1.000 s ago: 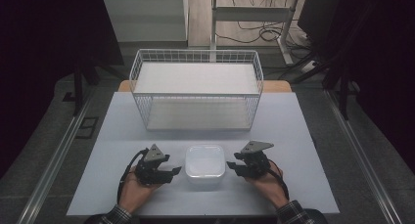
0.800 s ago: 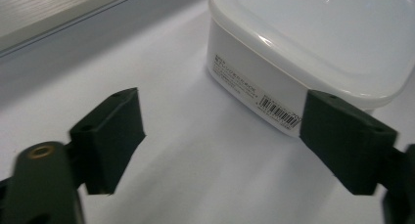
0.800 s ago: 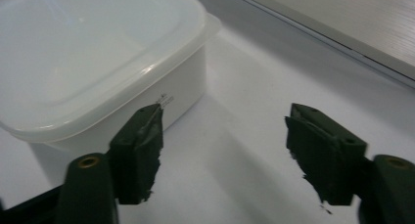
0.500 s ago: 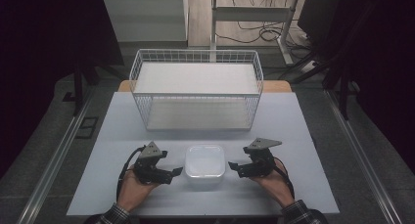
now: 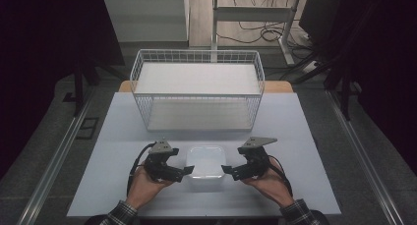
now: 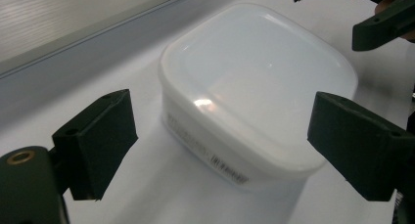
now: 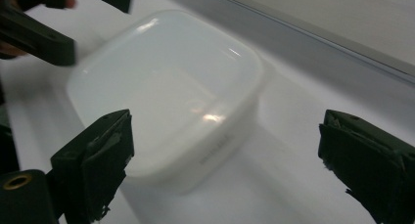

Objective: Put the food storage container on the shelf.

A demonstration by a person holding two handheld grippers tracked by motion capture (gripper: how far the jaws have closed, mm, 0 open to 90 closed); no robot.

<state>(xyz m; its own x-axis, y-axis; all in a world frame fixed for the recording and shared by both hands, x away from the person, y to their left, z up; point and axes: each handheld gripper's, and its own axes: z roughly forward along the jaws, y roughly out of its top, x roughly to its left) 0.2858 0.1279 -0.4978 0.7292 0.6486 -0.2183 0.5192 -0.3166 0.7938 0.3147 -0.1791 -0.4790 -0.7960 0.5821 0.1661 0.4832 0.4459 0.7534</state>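
- Near the front edge of the table, midway across: white plastic container, square with rounded corners, lid on, resting flat on the white tabletop. A small printed label shows on its side wall in both gripper views.
- Left of the container: left gripper, held in the person's left hand, tips pointing at the container's left side. Jaws stand wide and have just been opening; the pads sit clear of the walls, with a strip of bare table showing between them and the container's near corner in the left gripper view.
- Right of the container: right gripper, held in the right hand, tips pointing at the container's right side. Jaws likewise spread wide, just been opening; nothing is pressed between them, and the container's corner lies ahead of the gap.
- Open room: bare tabletop on all four sides of the container, widest to the far left and far right of the hands.
- Behind the container, well apart: white wire basket, long side facing the person, a band of bare table between it and the container.
- Beyond the table's edges: grey floor, with a metal rail along each side.
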